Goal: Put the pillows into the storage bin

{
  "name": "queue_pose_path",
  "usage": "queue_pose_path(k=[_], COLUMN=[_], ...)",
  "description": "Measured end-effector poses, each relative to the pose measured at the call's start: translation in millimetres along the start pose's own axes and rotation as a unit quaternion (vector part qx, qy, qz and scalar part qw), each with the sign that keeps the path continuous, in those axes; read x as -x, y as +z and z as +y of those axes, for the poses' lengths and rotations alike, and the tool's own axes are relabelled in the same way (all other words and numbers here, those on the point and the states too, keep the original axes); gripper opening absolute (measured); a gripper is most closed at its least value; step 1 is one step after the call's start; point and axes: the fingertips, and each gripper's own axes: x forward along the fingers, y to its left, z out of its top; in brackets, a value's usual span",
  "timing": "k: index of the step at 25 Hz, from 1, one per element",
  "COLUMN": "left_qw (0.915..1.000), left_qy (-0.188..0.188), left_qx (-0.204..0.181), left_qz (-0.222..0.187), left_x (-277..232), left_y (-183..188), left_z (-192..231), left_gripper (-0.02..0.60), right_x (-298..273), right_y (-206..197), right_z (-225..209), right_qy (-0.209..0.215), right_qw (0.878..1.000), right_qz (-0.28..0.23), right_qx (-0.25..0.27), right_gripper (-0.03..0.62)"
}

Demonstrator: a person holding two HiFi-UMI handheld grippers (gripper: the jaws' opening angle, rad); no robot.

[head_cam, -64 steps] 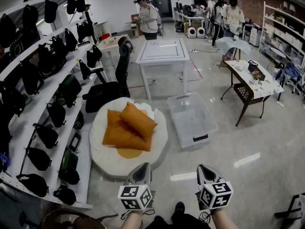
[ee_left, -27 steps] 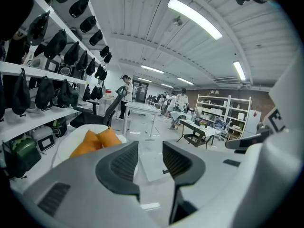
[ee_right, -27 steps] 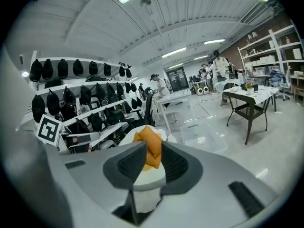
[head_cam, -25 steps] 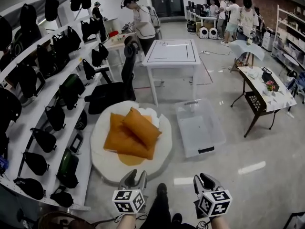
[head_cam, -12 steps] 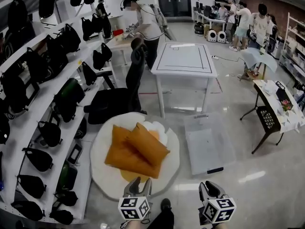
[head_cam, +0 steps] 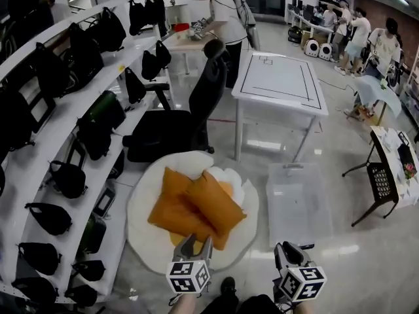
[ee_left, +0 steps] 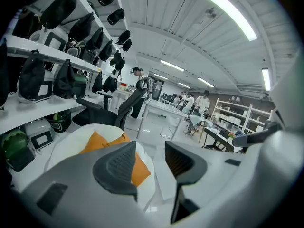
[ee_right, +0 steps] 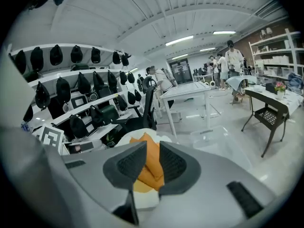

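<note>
Office floor (head_cam: 366, 260): white cushion (head_cam: 141, 237) under orange pillows (head_cam: 196, 208), clear storage bin (head_cam: 298, 205) alongside.

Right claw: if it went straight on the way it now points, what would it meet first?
Probably the orange pillows on the white cushion: they show through the open right claw, nothing nearer, though depth is unclear.

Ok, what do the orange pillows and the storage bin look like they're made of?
Orange pillows: soft matte fabric, probably stuffed; they look plump and show no shine. Storage bin: clear plastic, apparently rigid and slightly glossy; the floor shows through its straight walls.
</note>
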Motion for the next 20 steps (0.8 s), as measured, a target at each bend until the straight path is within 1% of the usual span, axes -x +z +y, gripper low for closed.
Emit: queue_pose_path(k=[5,12,16,20], left_qw=[0.9997,0.9977,0.9959,0.9933], left_qy=[0.023,0.062,0.083,0.106], left_qx=[0.013,0.026,0.034,0.040], left_qz=[0.002,0.003,0.013,0.025], left_x=[-22.5,-56.1,-84.7,-122.1], left_y=[8.3,19.5,25.8,27.9], left_z=[20.9,43.4,46.5,48.2], left_gripper=[0.170,0.173,0.178,0.183], right_x=[-40.6,-103.2,-142.3,-185.1], right_y=[17.9,38.9,57.3,71.3], right_z=[3.8,5.7,0.4,-13.8], right_qy=[0.018,0.062,0.091,0.118], right_qw=[1.000,0.997,0.994,0.990], right_qz=[0.013,0.031,0.048,0.070], right_qx=[0.010,0.018,0.032,0.043], right_gripper=[0.080,0.080,0.080,0.080])
